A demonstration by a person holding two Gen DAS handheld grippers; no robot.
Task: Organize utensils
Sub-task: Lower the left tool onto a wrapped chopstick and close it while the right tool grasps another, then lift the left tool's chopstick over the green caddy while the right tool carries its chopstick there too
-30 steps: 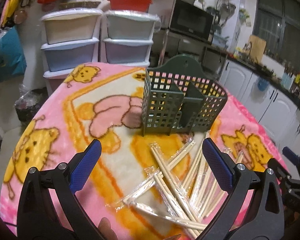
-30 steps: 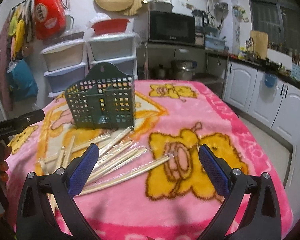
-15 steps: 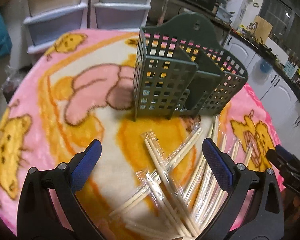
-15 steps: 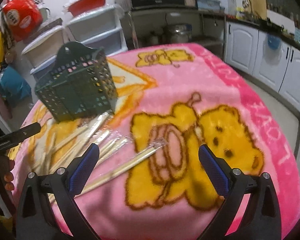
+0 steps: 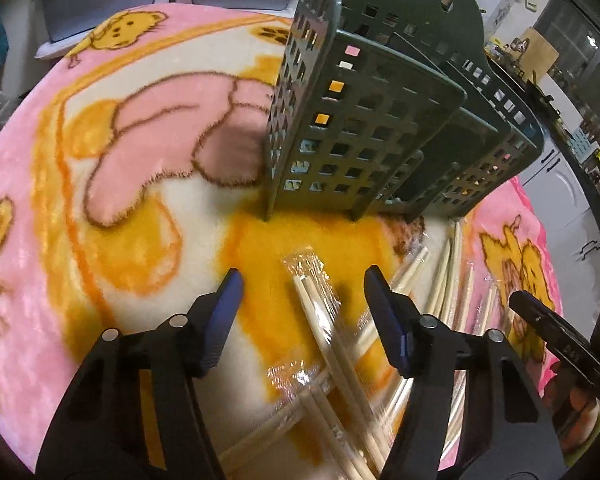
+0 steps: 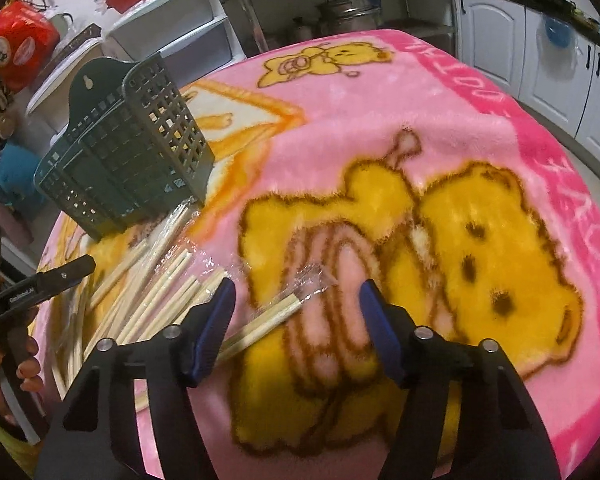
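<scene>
While both my claws narrow, the left gripper point(image 5: 302, 282) straddles a wrapped chopstick pair point(image 5: 320, 308) near the green holder point(image 5: 380, 128); the right gripper point(image 6: 296, 294) brackets another pair's tip point(image 6: 276, 316). Neither pinches yet: next, squeeze, lift, drop into the holder.

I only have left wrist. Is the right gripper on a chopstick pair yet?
Observer: Not yet. The right gripper is closing with the tip of one wrapped chopstick pair between its jaws, but the pads are not pressing on it.
Operator: Which pair?
Observer: The outermost one, lying apart from the pile on the pink blanket, over a bear print.
Operator: Anything in the caddy on that side?
Observer: From the right wrist view the green caddy shows no chopsticks sticking out; its inside is hidden.
</scene>
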